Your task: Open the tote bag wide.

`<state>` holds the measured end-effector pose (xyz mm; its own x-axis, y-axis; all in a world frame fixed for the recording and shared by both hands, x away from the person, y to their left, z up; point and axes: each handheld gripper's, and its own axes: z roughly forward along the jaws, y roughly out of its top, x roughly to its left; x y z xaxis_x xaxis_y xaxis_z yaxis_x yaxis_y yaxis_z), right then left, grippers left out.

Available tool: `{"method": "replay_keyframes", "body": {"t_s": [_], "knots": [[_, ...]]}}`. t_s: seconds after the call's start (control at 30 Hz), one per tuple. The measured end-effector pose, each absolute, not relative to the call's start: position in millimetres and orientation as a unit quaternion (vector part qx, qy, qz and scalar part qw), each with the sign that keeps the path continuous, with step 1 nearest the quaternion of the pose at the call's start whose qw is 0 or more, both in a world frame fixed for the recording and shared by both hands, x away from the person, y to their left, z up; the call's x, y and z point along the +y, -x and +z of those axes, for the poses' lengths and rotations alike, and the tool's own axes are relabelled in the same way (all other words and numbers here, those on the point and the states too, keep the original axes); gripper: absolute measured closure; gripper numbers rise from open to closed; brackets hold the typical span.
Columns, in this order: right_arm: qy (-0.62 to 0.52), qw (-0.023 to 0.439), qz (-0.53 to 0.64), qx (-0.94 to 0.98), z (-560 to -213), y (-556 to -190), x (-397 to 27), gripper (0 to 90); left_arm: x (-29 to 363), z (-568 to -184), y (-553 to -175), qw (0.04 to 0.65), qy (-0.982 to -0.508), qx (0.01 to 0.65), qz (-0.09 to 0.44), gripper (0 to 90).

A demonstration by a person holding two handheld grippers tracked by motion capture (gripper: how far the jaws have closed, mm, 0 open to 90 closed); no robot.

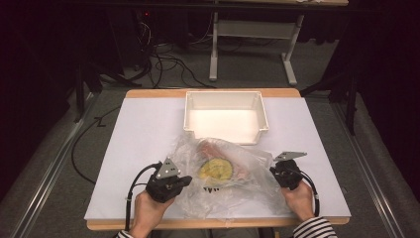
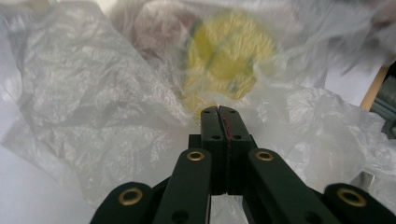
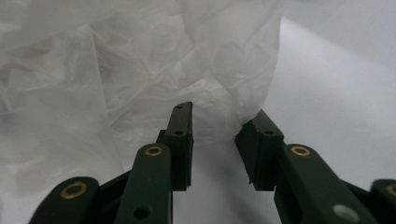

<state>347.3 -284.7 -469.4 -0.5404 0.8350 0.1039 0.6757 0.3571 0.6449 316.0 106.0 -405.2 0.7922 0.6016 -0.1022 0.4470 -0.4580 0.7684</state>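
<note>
Currently the clear plastic bag (image 1: 225,173) lies crumpled on the white table sheet (image 1: 143,134), near edge, just in front of the white tray (image 1: 225,116). Inside it: a round yellow-green item (image 1: 216,169) and something pinkish (image 1: 208,147). Left gripper (image 1: 184,180) at the bag's left side, jaws clamped together; whether film is pinched between them, can't tell. Right gripper (image 3: 218,137) at the bag's right edge, jaws parted, film bulging into the gap, not pinched.
</note>
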Motion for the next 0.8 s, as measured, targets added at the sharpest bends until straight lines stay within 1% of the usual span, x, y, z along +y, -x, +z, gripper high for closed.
{"method": "replay_keyframes", "body": {"t_s": [0.2, 0.4, 0.57, 0.8], "knots": [[-0.46, 0.107, 0.33, 0.817, -469, -348, -284, 57.5, 103, -389, -333, 0.449, -0.831, 0.314, 0.097, 90.0], [-0.463, 0.091, 0.336, 0.815, -467, -348, -283, 44.9, 99, -387, -350, 0.454, -0.823, 0.326, 0.102, 90.0], [-0.463, 0.12, 0.345, 0.808, -456, -339, -287, 47.8, 93, -393, -363, 0.458, -0.815, 0.341, 0.099, 90.0], [-0.469, 0.149, 0.352, 0.796, -440, -317, -301, 48.0, 85, -400, -376, 0.456, -0.809, 0.358, 0.096, 90.0]]}}
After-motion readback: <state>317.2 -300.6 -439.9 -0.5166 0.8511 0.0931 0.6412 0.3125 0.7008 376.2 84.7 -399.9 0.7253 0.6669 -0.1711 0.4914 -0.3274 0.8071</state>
